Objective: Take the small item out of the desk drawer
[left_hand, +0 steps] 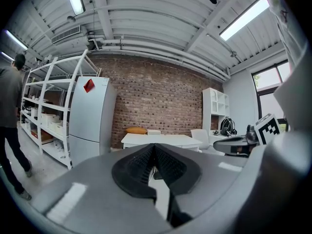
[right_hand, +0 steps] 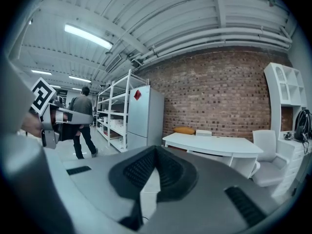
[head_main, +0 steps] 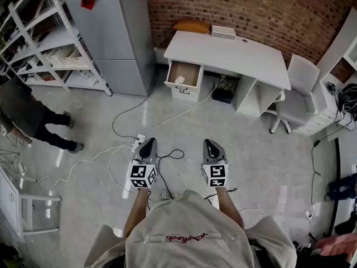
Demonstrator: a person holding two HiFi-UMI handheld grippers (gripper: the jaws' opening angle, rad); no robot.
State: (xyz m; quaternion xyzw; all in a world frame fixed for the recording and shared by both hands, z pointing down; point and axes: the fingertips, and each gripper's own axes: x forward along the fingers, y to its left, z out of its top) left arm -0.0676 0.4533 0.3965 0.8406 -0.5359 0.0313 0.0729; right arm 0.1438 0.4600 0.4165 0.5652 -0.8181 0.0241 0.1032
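A white desk stands against the brick wall, far across the floor. Its left drawer is pulled open, with a small white item lying inside. My left gripper and right gripper hover side by side over the floor, well short of the desk and pointing toward it. In the left gripper view the left gripper has its jaws together with nothing between them. The right gripper is likewise shut and empty. The desk shows ahead in both gripper views.
A grey fridge and a white shelf rack stand left of the desk. A person walks at the far left. A chair sits at the desk's right. Cables and a power strip lie on the floor ahead.
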